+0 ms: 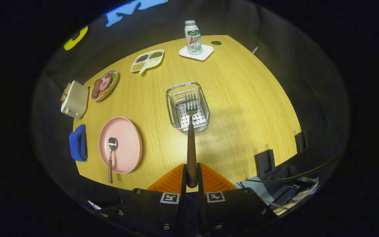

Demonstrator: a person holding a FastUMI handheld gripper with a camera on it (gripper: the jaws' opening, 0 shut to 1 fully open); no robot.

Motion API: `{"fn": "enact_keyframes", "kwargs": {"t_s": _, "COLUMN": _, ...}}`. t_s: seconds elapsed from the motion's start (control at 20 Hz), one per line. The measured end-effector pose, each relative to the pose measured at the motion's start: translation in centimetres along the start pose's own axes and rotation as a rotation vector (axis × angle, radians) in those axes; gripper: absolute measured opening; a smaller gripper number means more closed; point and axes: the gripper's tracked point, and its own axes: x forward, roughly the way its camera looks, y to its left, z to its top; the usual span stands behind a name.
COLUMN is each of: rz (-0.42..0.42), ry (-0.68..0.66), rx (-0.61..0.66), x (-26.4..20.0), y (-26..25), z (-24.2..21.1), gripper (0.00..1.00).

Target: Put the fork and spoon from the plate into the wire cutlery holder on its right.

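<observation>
My gripper (191,177) is shut on the fork (191,131), both orange fingers (173,180) pressing on its brown handle. The fork points forward, and its metal tines hang over the wire cutlery holder (187,107), which stands on the wooden table just beyond the fingers. To the left of the holder lies the pink plate (127,144). The spoon (111,154) rests on the plate, bowl up on the plate and its brown handle sticking out over the near rim.
A blue cloth (78,142) lies left of the plate, with a white toaster (74,99) behind it. Farther back are a plate of food (104,85), a divided dish (147,60) and a bottle (192,37) on a white coaster. Black brackets (264,162) stand at the table's near right edge.
</observation>
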Motion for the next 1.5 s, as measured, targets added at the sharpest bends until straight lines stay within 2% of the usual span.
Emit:
{"fn": "enact_keyframes", "kwargs": {"t_s": 0.1, "rz": 0.001, "ry": -0.019, "rx": 0.015, "x": -0.2, "y": 0.0, "z": 0.4, "gripper": 0.19}}
{"fn": "enact_keyframes", "kwargs": {"t_s": 0.2, "rz": 0.002, "ry": -0.033, "rx": 0.023, "x": -0.7, "y": 0.0, "z": 0.6, "gripper": 0.33}}
{"fn": "enact_keyframes", "kwargs": {"t_s": 0.3, "rz": 0.006, "ry": -0.037, "rx": 0.028, "x": -0.8, "y": 0.1, "z": 0.3, "gripper": 0.39}}
{"fn": "enact_keyframes", "kwargs": {"t_s": 0.6, "rz": 0.078, "ry": -0.015, "rx": 0.017, "x": -0.2, "y": 4.8, "z": -1.8, "gripper": 0.39}}
{"fn": "enact_keyframes", "kwargs": {"t_s": 0.85, "rz": 0.148, "ry": 0.009, "rx": -0.016, "x": 1.1, "y": 10.7, "z": -3.6, "gripper": 0.39}}
{"fn": "enact_keyframes", "kwargs": {"t_s": 1.15, "rz": 0.246, "ry": 0.091, "rx": -0.069, "x": 2.6, "y": 18.7, "z": -7.8, "gripper": 0.39}}
{"fn": "enact_keyframes", "kwargs": {"t_s": 1.4, "rz": 0.294, "ry": 0.154, "rx": -0.109, "x": 4.6, "y": 23.7, "z": -10.9, "gripper": 0.39}}
{"fn": "enact_keyframes", "kwargs": {"t_s": 1.5, "rz": 0.296, "ry": 0.177, "rx": -0.131, "x": 5.5, "y": 24.9, "z": -11.9, "gripper": 0.43}}
